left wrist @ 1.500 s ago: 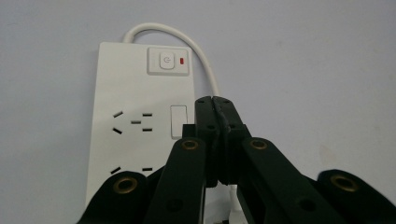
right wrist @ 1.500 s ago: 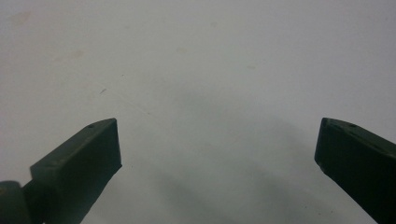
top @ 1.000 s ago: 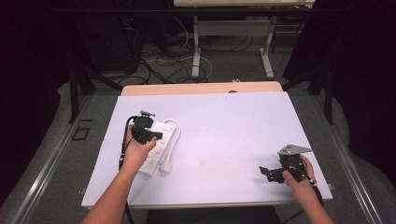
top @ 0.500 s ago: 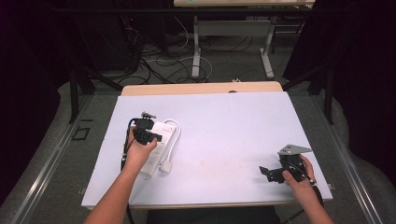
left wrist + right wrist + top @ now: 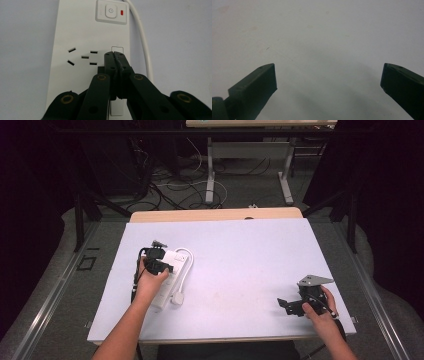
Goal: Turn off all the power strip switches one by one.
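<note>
A white power strip [image 5: 171, 258] lies on the left part of the white table [image 5: 240, 255], its white cable [image 5: 187, 270] looping to a plug [image 5: 178, 297]. My left gripper [image 5: 159, 245] hovers over the strip's far half, held by a hand. In the left gripper view the strip [image 5: 80, 30] shows a power button [image 5: 110, 12] with a red light and a socket's slots [image 5: 82, 57]. There my left gripper [image 5: 115, 53] is shut, its jaws pressed together just right of the slots, with nothing between them. My right gripper [image 5: 284, 306] sits near the table's front right, and in its own view my right gripper [image 5: 328, 72] is open above bare tabletop.
The strip's cable [image 5: 142, 47] runs along its right side in the left gripper view. Beyond the table's far edge stand desk legs [image 5: 210, 170] and tangled floor cables [image 5: 170, 185]. Dark curtains flank both sides.
My left gripper has shifted slightly nearer to the person along the power strip. The right gripper has stayed where it was.
</note>
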Action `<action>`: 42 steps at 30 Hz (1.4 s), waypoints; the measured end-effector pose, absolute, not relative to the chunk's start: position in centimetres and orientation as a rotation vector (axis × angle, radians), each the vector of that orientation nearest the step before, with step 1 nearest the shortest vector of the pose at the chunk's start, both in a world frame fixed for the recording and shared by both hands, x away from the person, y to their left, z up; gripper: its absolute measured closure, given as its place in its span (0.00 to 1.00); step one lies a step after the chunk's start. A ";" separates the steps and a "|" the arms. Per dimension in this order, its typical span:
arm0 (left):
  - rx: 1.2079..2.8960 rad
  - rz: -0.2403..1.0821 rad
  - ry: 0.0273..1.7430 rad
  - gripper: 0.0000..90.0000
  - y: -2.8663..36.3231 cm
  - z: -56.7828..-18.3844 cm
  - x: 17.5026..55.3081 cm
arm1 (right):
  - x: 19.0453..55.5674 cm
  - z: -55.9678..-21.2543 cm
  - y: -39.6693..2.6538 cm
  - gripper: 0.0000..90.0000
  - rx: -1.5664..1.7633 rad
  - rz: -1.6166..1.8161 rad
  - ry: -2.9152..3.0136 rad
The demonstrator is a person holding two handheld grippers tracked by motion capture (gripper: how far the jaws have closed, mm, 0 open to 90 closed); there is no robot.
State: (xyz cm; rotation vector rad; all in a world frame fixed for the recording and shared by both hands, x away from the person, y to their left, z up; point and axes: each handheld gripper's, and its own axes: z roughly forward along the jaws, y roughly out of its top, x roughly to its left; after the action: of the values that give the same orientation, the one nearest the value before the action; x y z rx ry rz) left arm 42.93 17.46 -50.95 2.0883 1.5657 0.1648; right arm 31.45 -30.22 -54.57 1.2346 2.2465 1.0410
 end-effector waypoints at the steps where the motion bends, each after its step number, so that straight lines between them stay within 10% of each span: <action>1: 2.092 0.163 1.564 1.00 17.4 -51.0 43.0 | 31.5 -54.6 -30.2 0.00 1.234 1.042 2.247; 42: 2.122 0.218 1.555 1.00 16.8 -51.5 42.8 | 31.5 -54.6 -30.1 0.00 1.236 1.045 2.248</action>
State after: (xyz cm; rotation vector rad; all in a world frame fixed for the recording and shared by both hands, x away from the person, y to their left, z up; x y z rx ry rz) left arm 42.84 16.75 -51.48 2.1220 1.5553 0.2183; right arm 31.50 -30.13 -54.63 1.2362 2.2484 1.0446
